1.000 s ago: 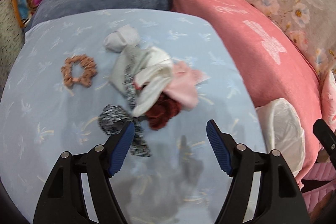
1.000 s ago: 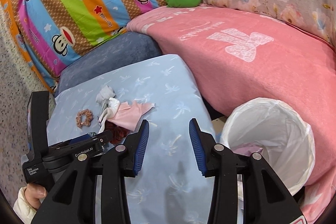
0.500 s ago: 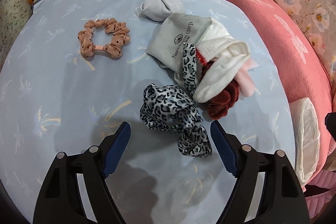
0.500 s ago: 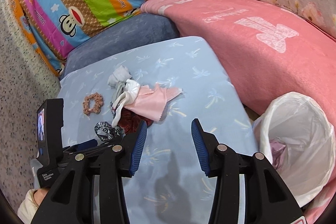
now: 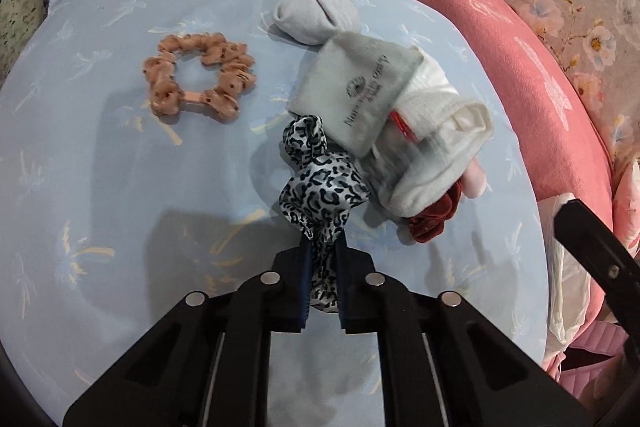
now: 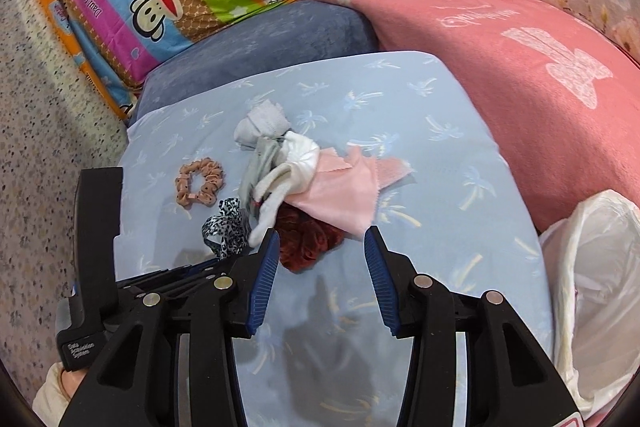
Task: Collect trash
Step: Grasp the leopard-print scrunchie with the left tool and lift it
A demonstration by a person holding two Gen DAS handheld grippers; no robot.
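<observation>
Even indoor light, soft shadows under both claws, fisheye-bent edges, slight blur.

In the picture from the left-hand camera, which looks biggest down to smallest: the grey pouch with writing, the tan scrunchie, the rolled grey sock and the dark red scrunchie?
1. Grey pouch, largest.
2. Tan scrunchie, though much of its outline is the open middle.
3. Rolled grey sock.
4. Dark red scrunchie, smallest as seen, but it lies partly hidden under the white cloth, so its full size is unsure.
</observation>
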